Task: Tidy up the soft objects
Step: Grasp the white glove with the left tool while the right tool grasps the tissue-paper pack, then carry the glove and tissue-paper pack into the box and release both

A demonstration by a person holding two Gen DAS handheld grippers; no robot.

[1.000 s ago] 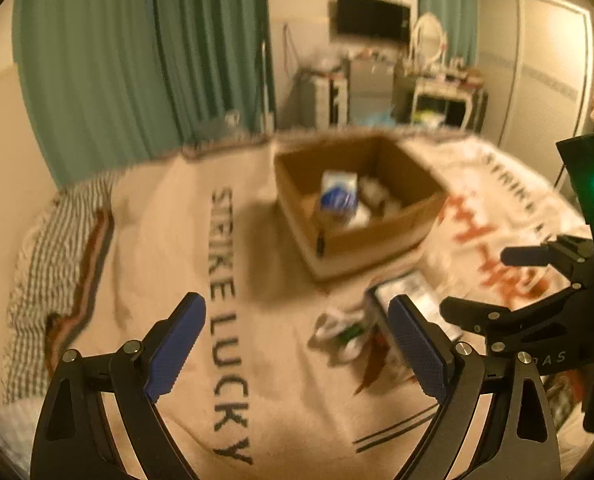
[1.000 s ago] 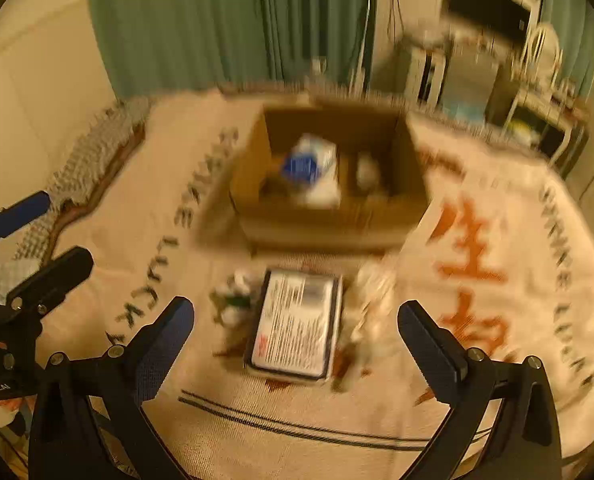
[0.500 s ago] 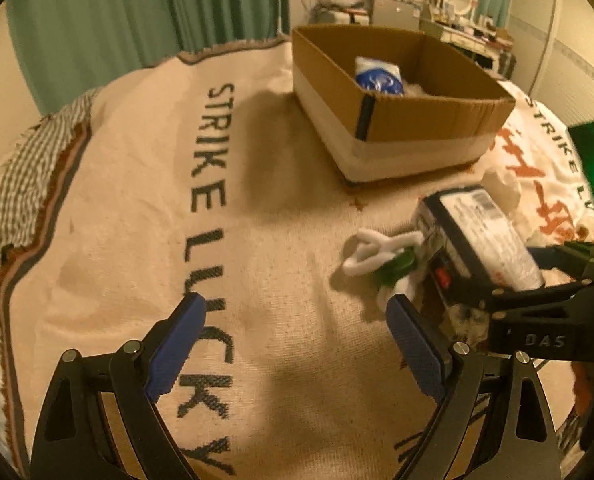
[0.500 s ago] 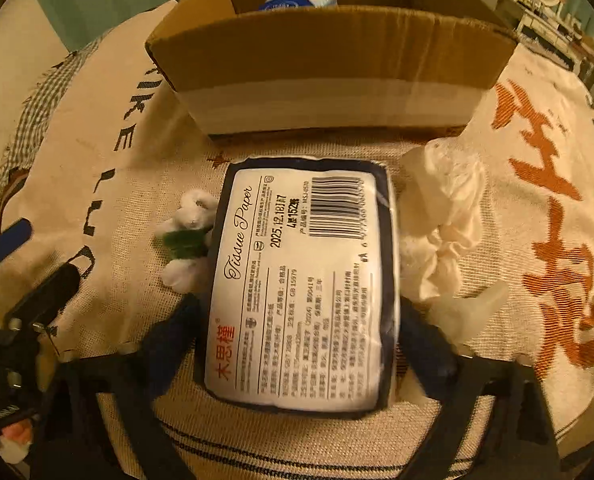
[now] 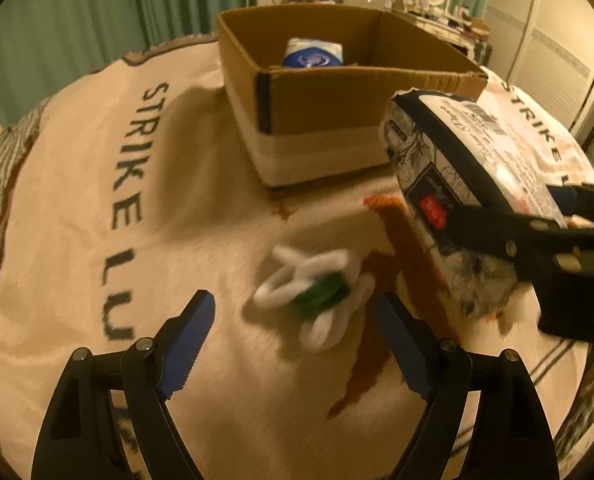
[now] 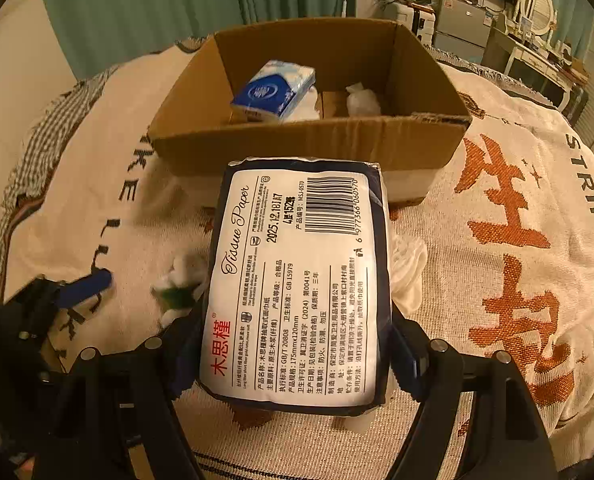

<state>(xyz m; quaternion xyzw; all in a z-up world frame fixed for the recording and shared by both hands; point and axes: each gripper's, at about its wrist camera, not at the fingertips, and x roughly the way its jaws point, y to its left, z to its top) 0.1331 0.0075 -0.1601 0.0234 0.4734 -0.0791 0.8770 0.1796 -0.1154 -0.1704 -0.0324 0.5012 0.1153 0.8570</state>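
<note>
My right gripper (image 6: 293,344) is shut on a navy-and-white tissue paper pack (image 6: 297,280) and holds it lifted above the blanket, in front of the cardboard box (image 6: 309,140). The pack also shows in the left wrist view (image 5: 469,184). The box holds a blue tissue pack (image 6: 273,90) and a crumpled white tissue (image 6: 361,100). My left gripper (image 5: 297,340) is open and low over the blanket, just short of a white-and-green fluffy toy (image 5: 317,292). The toy shows partly in the right wrist view (image 6: 181,288).
A cream blanket (image 5: 97,200) with dark lettering and orange characters covers the bed. Crumpled white tissue (image 6: 409,268) lies beside the lifted pack. Green curtains (image 6: 157,8), a dressing table (image 6: 537,48) and a TV stand beyond the bed.
My right gripper closed on the tissue pack and lifted it off the blanket toward the box. My left gripper moved down and forward toward the white-and-green toy.
</note>
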